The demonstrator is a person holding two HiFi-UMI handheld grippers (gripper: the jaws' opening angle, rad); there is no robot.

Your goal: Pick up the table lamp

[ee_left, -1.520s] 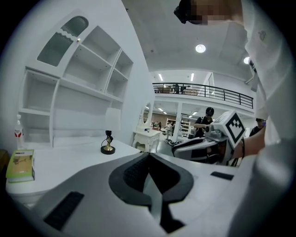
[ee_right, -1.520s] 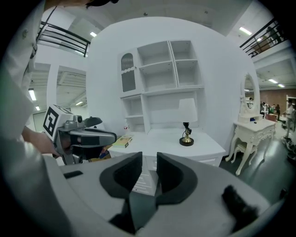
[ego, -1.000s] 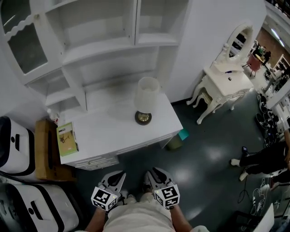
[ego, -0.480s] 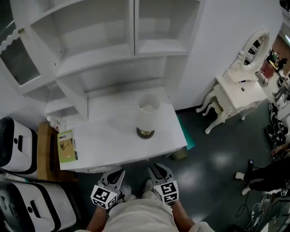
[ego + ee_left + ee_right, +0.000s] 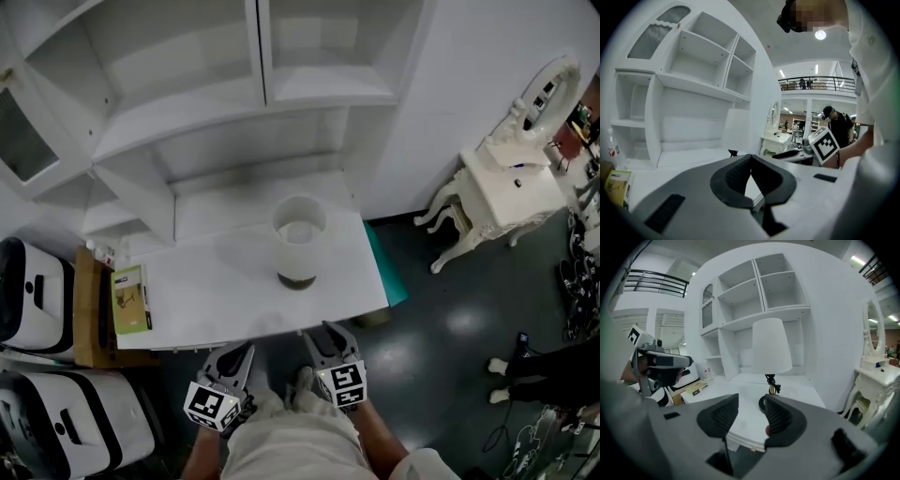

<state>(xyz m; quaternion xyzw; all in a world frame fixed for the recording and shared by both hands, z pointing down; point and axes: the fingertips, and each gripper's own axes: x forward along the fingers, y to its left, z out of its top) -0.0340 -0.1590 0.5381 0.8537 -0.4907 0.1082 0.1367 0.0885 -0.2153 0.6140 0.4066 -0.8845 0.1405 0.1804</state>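
The table lamp (image 5: 299,237), with a white drum shade and a dark round base, stands upright on the white table (image 5: 216,286), right of its middle. Both grippers hang at the table's near edge, short of the lamp. The left gripper (image 5: 238,352) has its tips together with nothing in them. In the left gripper view (image 5: 750,159) the lamp shade (image 5: 736,129) shows ahead. The jaws of the right gripper (image 5: 323,334) are opening and nothing lies between them. The right gripper view (image 5: 751,399) looks at the lamp's shade (image 5: 771,345) and its base (image 5: 763,402) past the tips.
A white shelf unit (image 5: 187,112) rises behind the table. A green book (image 5: 129,298) and a small bottle (image 5: 94,251) sit at the table's left end. White-and-black cases (image 5: 28,291) and a wooden stand (image 5: 86,314) are on the left. A dressing table with mirror (image 5: 511,187) stands right.
The view has closed in on the table, and both grippers have come forward to its near edge. The right gripper's jaws have spread apart.
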